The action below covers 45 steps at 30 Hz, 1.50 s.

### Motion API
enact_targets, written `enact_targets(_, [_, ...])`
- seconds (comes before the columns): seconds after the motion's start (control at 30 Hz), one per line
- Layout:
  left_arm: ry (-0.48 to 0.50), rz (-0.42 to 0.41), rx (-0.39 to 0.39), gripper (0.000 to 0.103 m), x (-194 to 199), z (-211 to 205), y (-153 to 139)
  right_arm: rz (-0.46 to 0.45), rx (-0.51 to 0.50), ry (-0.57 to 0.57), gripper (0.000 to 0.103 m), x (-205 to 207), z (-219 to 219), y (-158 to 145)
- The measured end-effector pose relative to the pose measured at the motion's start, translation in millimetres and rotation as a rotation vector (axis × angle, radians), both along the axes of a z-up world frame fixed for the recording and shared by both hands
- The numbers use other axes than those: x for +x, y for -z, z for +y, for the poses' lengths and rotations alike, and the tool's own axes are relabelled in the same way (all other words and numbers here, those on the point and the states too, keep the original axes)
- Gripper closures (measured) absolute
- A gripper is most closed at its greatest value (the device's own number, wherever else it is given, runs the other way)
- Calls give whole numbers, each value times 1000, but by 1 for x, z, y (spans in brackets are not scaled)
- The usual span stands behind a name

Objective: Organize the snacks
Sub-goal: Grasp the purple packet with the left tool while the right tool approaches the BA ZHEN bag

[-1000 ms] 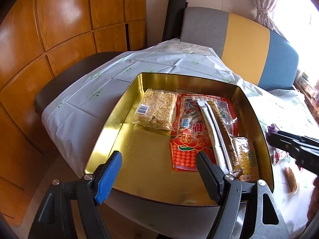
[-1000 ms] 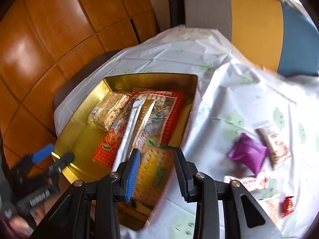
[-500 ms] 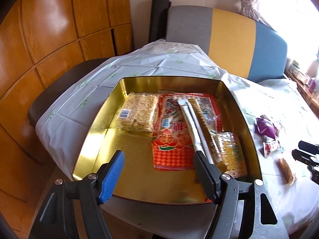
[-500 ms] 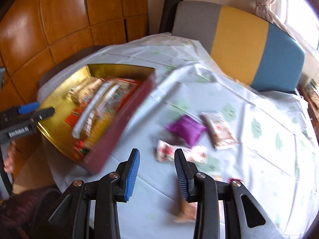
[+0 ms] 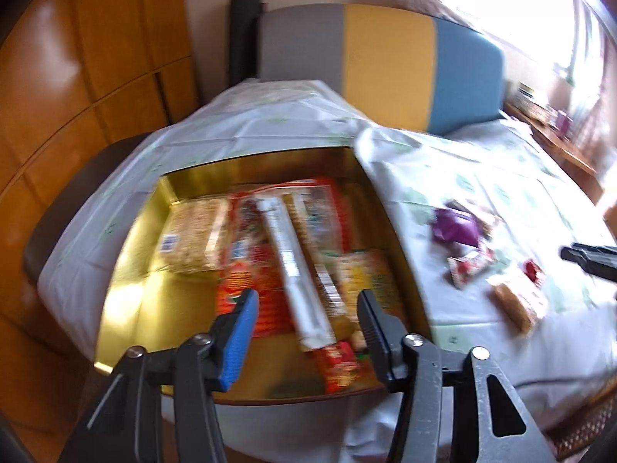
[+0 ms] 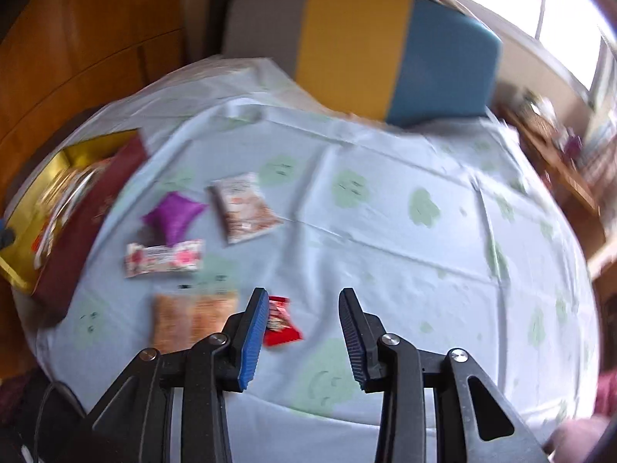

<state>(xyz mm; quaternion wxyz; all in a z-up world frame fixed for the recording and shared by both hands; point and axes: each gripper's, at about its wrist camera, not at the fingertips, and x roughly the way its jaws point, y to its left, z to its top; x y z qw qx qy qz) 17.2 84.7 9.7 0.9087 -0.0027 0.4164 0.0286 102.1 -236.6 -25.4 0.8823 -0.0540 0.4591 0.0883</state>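
Tin (image 5: 127, 270): gold inside, dark red outside, sat at the left end of the tabletop (image 6: 385, 239) under a pale cloth with green prints.
Tin contents: held a pale grain bar pack (image 5: 194, 237) at the left, a red printed bag (image 5: 254, 270) beside it, a long white stick pack (image 5: 293, 270) laid across the middle, a yellow cracker pack (image 5: 366, 274) at the right; all blurred, print unreadable.
Left tongs (image 5: 304, 320): spread wide, nothing between them, hovered over the near edge of the tin above the stick pack.
Right tongs (image 6: 302, 328): spread, gripped nothing, hung above the cloth near the front of the tabletop.
Loose snacks: lay on the cloth to the right of the tin, apart from it.
Purple pouch (image 6: 173, 216): puffed, lay nearest the tin.
White-brown packet (image 6: 245, 208): lay just beside the purple pouch, on its far right.
Red-and-white bar (image 6: 164, 258): lay flat, just in front of the purple pouch.
Orange cracker pack (image 6: 193, 316): lay nearest the front edge, partly hidden behind the blue pad of the right tongs.
Small red candy (image 6: 281, 322): lay just right of that blue pad, inside the gap of the tongs as seen from the right wrist; contact could not be told.
Chair (image 6: 347, 46): grey, yellow and blue back, stood behind the tabletop.
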Motion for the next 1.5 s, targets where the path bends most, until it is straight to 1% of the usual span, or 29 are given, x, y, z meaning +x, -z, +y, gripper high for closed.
enact_targets(0.03, [13,2,-2,50,2,-4,-1,44,7,60,65,6,-8,5])
enact_targets(0.07, [33,1,-5,53,4,-11,-2,61,30,94,65,10,-15,6])
enact_targets(0.1, [58,-1,-5,55,6,-18,-3,65,44,112,65,13,-19,6])
enact_targets(0.17, [105,2,3,55,11,-33,-5,77,58,133,65,15,-26,7])
enact_targets(0.27, [180,25,-15,61,21,-52,-6,104,74,154,65,15,-31,11])
enact_targets(0.37, [211,77,-74,62,36,-66,-5,93,87,154,65,14,-34,7])
enact_targets(0.43, [209,134,-151,62,51,-72,-2,89,93,152,65,14,-33,5])
enact_targets(0.5, [211,173,-211,62,66,-81,-1,82,94,146,65,14,-30,3])
enact_targets(0.6, [235,197,-241,62,85,-99,-2,78,97,142,65,13,-29,1])
enact_targets(0.67, [228,225,-246,62,98,-108,1,75,102,141,65,13,-29,-1])
enact_targets(0.73, [238,253,-266,60,110,-116,4,75,104,138,65,12,-29,-1])
enact_targets(0.77, [228,282,-277,58,115,-119,8,74,104,137,65,12,-29,-2])
enact_targets(0.8, [209,310,-309,58,121,-121,12,73,106,135,65,12,-29,-2])
enact_targets(0.9, [161,374,-356,58,133,-119,22,67,112,135,65,12,-30,-4])
enact_targets(1.0, [122,426,-413,58,142,-116,32,62,126,137,65,12,-31,-7])
enact_targets(1.13, [99,470,-445,58,152,-117,42,52,146,137,65,12,-32,-10])
enact_targets(1.27, [51,486,-428,58,168,-119,54,54,149,140,64,12,-33,-11])
enact_targets(1.37, [21,494,-421,56,179,-116,59,51,153,145,64,11,-34,-11])
enact_targets(1.43, [12,479,-411,53,185,-115,57,55,153,147,64,12,-35,-11])
enact_targets(1.5, [19,458,-374,48,191,-117,54,59,155,146,64,12,-35,-10])
